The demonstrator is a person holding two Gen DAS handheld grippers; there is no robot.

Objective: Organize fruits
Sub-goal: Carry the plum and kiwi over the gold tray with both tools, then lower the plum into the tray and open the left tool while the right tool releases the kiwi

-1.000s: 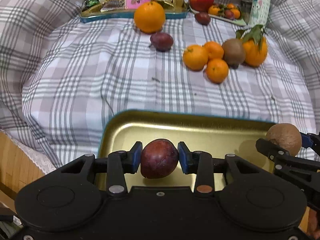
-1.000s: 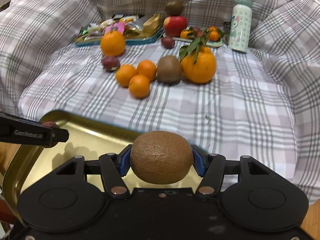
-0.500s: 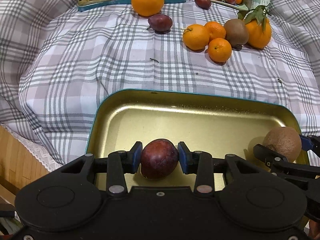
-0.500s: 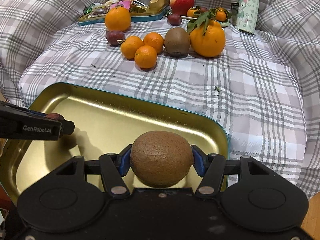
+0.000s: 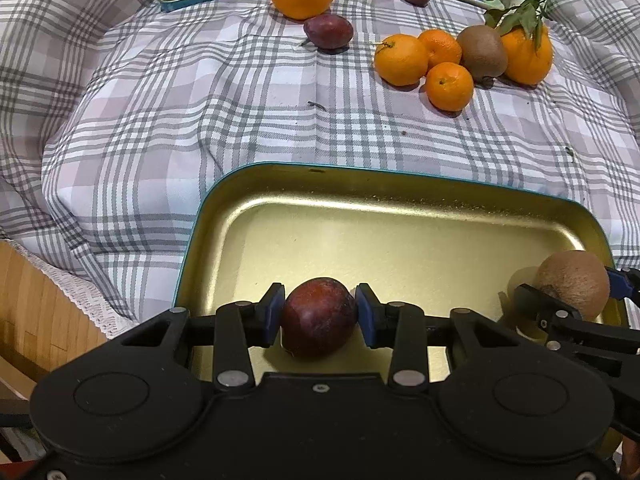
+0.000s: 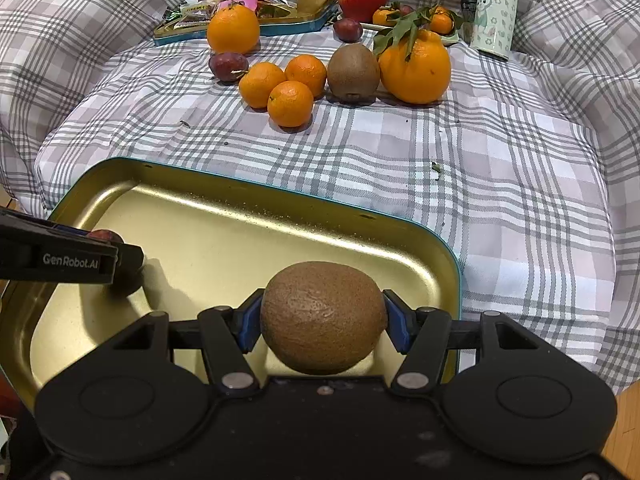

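Observation:
A dark red plum (image 5: 318, 317) is clamped between the blue pads of my left gripper (image 5: 319, 314), over the near left part of the gold tray (image 5: 400, 216). My right gripper (image 6: 323, 320) is shut on a brown kiwi (image 6: 323, 317) above the tray's (image 6: 248, 248) near right part. The held kiwi (image 5: 573, 284) also shows at the right edge of the left wrist view. In the right wrist view the left gripper's finger (image 6: 72, 260) hides most of the plum (image 6: 105, 236). Whether either fruit touches the tray floor I cannot tell.
On the plaid cloth beyond the tray lie three mandarins (image 6: 290, 103), a second kiwi (image 6: 353, 72), a leafy orange (image 6: 415, 66), a plum (image 6: 227, 66) and a round orange (image 6: 233, 29). Farther back stand a snack tin (image 6: 276, 8), an apple (image 6: 362, 0) and a bottle (image 6: 494, 10).
Both views now show much more of the tray's floor, and the far fruits sit higher in the picture. The plum and the kiwi stay gripped as before.

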